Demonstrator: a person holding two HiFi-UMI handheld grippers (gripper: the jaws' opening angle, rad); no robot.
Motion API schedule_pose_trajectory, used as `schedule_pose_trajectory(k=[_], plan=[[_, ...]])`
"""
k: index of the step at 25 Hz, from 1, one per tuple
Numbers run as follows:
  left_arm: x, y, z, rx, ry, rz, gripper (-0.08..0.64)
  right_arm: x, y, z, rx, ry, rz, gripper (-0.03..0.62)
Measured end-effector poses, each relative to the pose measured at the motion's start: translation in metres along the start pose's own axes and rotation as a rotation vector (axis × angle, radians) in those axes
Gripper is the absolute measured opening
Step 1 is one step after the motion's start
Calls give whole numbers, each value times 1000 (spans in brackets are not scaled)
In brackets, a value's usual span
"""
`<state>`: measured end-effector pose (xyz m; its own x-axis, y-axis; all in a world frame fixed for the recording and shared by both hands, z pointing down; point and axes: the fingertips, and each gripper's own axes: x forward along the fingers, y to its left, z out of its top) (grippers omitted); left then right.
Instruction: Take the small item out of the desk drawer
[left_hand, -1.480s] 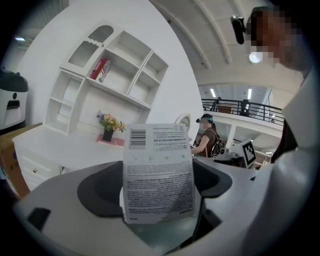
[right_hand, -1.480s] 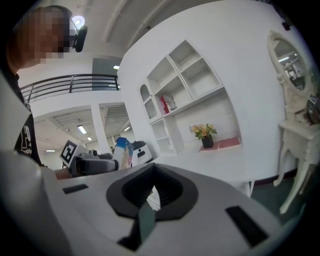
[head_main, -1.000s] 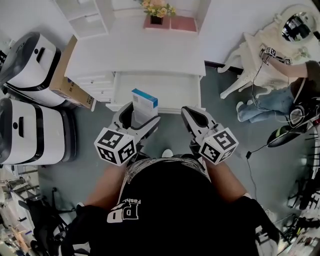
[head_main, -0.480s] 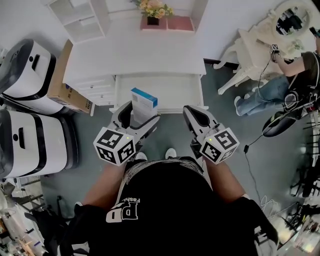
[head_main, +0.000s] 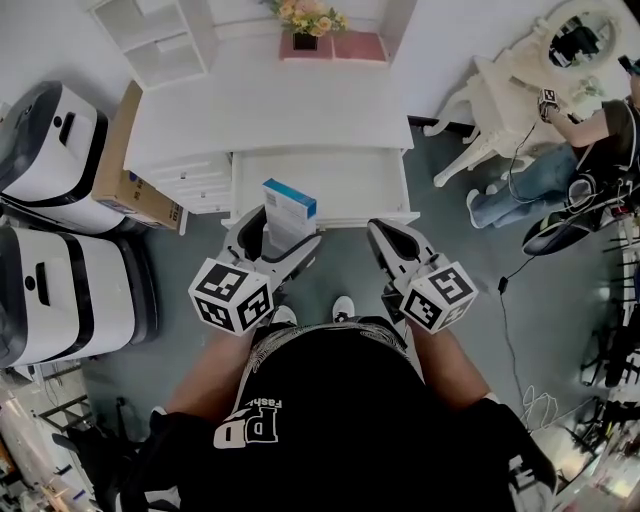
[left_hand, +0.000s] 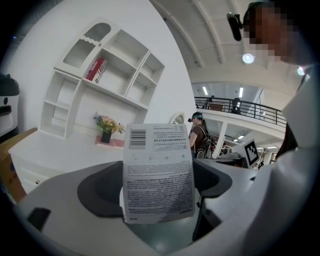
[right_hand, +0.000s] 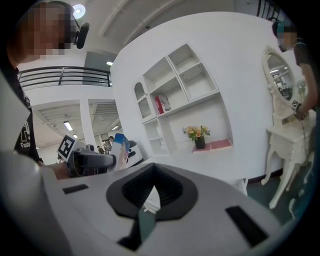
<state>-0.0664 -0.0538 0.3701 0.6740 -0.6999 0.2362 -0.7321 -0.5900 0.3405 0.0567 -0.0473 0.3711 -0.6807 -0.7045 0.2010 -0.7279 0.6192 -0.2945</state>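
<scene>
My left gripper (head_main: 281, 226) is shut on a small white box with a blue top (head_main: 288, 208), held upright above the front edge of the open white desk drawer (head_main: 330, 177). In the left gripper view the box (left_hand: 158, 172) fills the middle, its barcode and fine print facing the camera, pinched between both jaws of the left gripper (left_hand: 159, 200). My right gripper (head_main: 393, 242) hovers beside it to the right, shut with nothing in it. The right gripper view shows its jaws closed together (right_hand: 146, 206), with the blue-topped box (right_hand: 118, 144) off to the left.
The white desk (head_main: 270, 105) carries a flower pot (head_main: 311, 22) and a pink tray (head_main: 365, 46) at the back. Two white appliances (head_main: 55, 130) and a cardboard box (head_main: 128, 165) stand left. A white vanity table (head_main: 520, 95) and a seated person (head_main: 600, 140) are right.
Hardly anything has moved: the left gripper still holds the box over the drawer front, and the right gripper has drifted slightly toward me. The head view has shifted a little.
</scene>
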Motion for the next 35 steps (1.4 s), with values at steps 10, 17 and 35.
schedule_pose_trajectory(k=[10, 17, 35], plan=[[-3, 4, 3, 11, 0, 1, 428, 6, 3, 2, -8, -9, -3, 6], [-6, 3, 2, 17, 3, -7, 428, 6, 8, 3, -20, -8, -10, 6], [-2, 0, 3, 26, 13, -4, 428, 2, 4, 7, -35, -10, -11, 6]])
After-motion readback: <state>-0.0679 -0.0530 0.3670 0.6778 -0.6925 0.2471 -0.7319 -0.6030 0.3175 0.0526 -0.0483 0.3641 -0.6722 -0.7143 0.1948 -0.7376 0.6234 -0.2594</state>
